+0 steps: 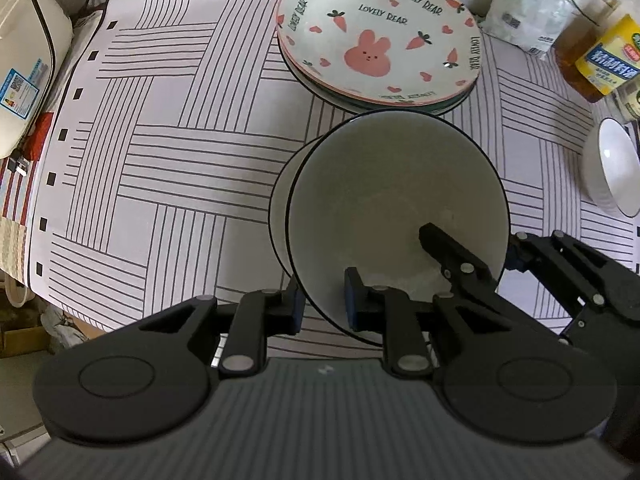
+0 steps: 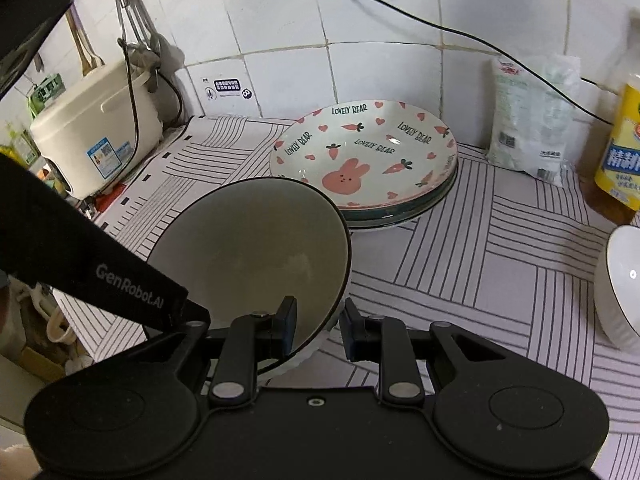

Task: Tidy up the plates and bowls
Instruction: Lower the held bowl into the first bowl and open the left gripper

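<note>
Bowl: we see a white bowl (image 1: pixel 396 216) (image 2: pixel 256 252) with a thin black rim, its plain glossy inside tipped toward us and lifted off the striped worktop (image 1: pixel 160 168) (image 2: pixel 480 256).
Second rim: in the left wrist view another black-edged white rim (image 1: pixel 280 208) peeks out just behind it on the left; we cannot tell whether the two touch.
Left gripper (image 1: pixel 322 304): our fingers straddle the near wall of the bowl, one blue pad outside, one inside, pinching it.
Right gripper (image 2: pixel 318 326) (image 1: pixel 476 256): its fingers straddle the bowl's right-hand wall, one inside, one outside, clamped on the edge.
Plates: just beyond the bowl we have a stack of plates (image 1: pixel 378 40) (image 2: pixel 366 160), the top one cream with a pink rabbit, carrots, hearts and "LOVELY BEAR" lettering, a dark-rimmed one beneath.
Far right: a ribbed white bowl (image 1: pixel 610 168) (image 2: pixel 620 288) sits well apart.
Back edge: a white packet (image 2: pixel 532 120), a yellow-labelled oil bottle (image 2: pixel 622 152).
Left edge: a cream rice cooker (image 2: pixel 96 136).
</note>
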The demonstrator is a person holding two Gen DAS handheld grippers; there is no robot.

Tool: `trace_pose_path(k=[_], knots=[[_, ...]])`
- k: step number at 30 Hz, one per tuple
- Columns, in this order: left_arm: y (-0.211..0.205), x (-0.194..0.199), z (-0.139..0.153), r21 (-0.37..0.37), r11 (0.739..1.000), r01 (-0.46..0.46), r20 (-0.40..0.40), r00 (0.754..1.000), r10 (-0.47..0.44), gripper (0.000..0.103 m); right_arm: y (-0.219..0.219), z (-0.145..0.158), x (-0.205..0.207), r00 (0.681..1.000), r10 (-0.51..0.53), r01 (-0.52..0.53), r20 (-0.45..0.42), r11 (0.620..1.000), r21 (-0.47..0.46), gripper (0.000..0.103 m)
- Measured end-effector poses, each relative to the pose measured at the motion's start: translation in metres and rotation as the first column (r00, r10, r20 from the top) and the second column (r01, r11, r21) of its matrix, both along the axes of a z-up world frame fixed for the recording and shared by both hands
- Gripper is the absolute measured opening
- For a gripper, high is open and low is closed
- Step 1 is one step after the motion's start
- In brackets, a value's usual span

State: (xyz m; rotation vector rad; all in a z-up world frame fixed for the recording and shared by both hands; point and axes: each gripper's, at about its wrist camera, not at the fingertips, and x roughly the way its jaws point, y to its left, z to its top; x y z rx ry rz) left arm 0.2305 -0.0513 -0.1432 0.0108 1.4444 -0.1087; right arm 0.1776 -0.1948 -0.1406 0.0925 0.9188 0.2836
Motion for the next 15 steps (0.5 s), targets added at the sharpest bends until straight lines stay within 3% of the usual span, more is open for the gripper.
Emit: trace_pose_path(k=[7,12,15], knots=[[0.007,0.012,-0.012,-0.004,1.0,-0.008,-0.046,0.999,0.008,0.018,0.016,-0.003,0.012,0.999,0.05,-0.048,0.014,0.993,-0.108,0.027],[0.007,0.015,-0.013,-0.019,1.0,0.001,-0.035,0.999,-0.001,0.033,0.029,-0.008,0.014,0.995,0.099,-0.095,0.011,0.977,-0.191,0.028],[0.007,0.015,-0.015,-0.004,1.0,0.011,-0.034,0.999,-0.011,0.037,0.035,-0.011,0.015,0.994,0.109,-0.103,0.016,0.968,-0.23,0.029]])
